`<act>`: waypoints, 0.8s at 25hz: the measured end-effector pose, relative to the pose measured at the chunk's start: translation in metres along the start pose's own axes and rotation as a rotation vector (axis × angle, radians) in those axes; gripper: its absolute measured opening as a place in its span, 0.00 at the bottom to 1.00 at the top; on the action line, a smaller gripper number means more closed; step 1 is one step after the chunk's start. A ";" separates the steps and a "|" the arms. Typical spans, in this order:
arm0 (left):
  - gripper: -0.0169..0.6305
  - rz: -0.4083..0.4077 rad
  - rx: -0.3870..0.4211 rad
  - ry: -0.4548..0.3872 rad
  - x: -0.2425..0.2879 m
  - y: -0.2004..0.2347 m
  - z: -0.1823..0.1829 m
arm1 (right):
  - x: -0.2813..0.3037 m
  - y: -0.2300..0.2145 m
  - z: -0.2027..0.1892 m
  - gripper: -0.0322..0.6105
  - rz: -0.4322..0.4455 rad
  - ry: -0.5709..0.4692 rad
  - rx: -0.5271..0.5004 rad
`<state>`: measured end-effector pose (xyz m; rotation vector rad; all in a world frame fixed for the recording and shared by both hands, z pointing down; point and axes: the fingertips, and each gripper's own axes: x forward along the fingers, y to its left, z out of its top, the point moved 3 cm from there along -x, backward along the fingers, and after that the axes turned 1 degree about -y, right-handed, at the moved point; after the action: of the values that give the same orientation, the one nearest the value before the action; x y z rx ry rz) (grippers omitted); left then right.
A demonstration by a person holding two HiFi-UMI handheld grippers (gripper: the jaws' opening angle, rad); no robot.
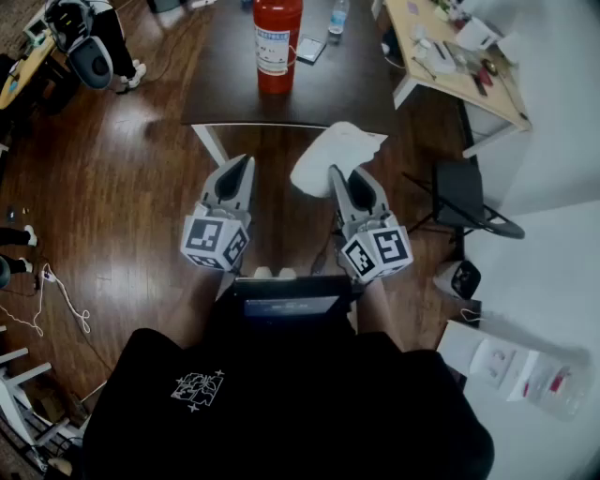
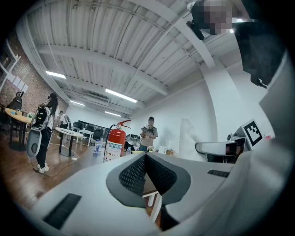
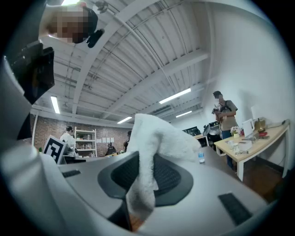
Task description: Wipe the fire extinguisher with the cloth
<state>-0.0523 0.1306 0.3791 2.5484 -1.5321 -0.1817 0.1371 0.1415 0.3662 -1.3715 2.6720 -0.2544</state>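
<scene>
A red fire extinguisher [image 1: 277, 42] with a white label stands upright on the dark table [image 1: 225, 89] ahead of me; it also shows as the red extinguisher [image 2: 114, 143] in the left gripper view. My right gripper [image 1: 339, 173] is shut on a white cloth [image 1: 334, 157], which bunches up past the jaws; in the right gripper view the cloth [image 3: 152, 152] is pinched between the dark pads. My left gripper [image 1: 242, 167] is shut with nothing in it. Both grippers hang over the floor, short of the table's near edge.
A water bottle [image 1: 338, 19] and a small flat item sit on the dark table. A light wooden desk [image 1: 459, 56] with clutter stands at the right, a black chair [image 1: 464, 202] below it. People stand in the room beyond the tables. Cables lie on the wooden floor at left.
</scene>
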 end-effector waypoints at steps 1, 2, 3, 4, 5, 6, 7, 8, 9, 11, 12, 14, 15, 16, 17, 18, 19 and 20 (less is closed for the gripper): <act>0.03 0.001 0.002 0.001 0.001 -0.001 -0.002 | -0.001 -0.003 0.000 0.22 0.002 -0.005 0.004; 0.03 0.002 0.004 0.003 0.002 -0.003 -0.003 | -0.001 -0.005 -0.001 0.22 0.005 -0.009 0.007; 0.03 0.006 0.005 0.006 0.003 -0.004 -0.005 | -0.001 -0.007 -0.002 0.22 0.008 -0.008 0.009; 0.03 0.010 0.004 0.008 0.004 -0.005 -0.007 | -0.002 -0.009 -0.004 0.22 0.012 -0.003 0.010; 0.03 0.016 0.002 0.011 0.004 -0.006 -0.009 | -0.002 -0.011 -0.006 0.22 0.017 0.005 0.010; 0.03 0.021 0.001 0.014 0.005 -0.006 -0.011 | -0.001 -0.013 -0.007 0.22 0.023 0.014 0.009; 0.03 0.025 0.001 0.017 0.007 -0.007 -0.012 | 0.000 -0.015 -0.008 0.22 0.029 0.021 0.008; 0.03 0.026 0.004 0.019 0.009 -0.006 -0.013 | 0.002 -0.017 -0.009 0.22 0.033 0.025 0.008; 0.03 0.024 0.008 0.020 0.011 -0.006 -0.014 | 0.003 -0.019 -0.009 0.22 0.037 0.027 0.009; 0.03 0.024 0.010 0.019 0.016 -0.003 -0.014 | 0.009 -0.022 -0.008 0.22 0.040 0.028 0.011; 0.03 0.027 0.005 0.020 0.018 0.000 -0.013 | 0.013 -0.023 -0.008 0.22 0.041 0.027 0.011; 0.03 0.031 -0.007 0.021 0.026 0.006 -0.011 | 0.021 -0.027 -0.008 0.22 0.041 0.030 0.006; 0.03 0.029 -0.012 0.019 0.031 0.010 -0.010 | 0.027 -0.030 -0.009 0.22 0.040 0.031 0.002; 0.03 0.026 -0.015 0.016 0.038 0.015 -0.010 | 0.034 -0.033 -0.010 0.22 0.039 0.033 -0.002; 0.03 0.020 -0.017 0.013 0.045 0.021 -0.010 | 0.042 -0.037 -0.011 0.22 0.036 0.034 -0.006; 0.03 0.013 -0.020 0.011 0.052 0.027 -0.011 | 0.051 -0.040 -0.012 0.22 0.034 0.036 -0.010; 0.03 0.005 -0.022 0.009 0.060 0.033 -0.011 | 0.059 -0.043 -0.013 0.22 0.030 0.039 -0.015; 0.03 -0.004 -0.022 0.007 0.069 0.039 -0.011 | 0.068 -0.046 -0.014 0.22 0.025 0.041 -0.019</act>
<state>-0.0516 0.0524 0.3966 2.5333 -1.5142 -0.1893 0.1316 0.0614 0.3866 -1.3514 2.7299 -0.2577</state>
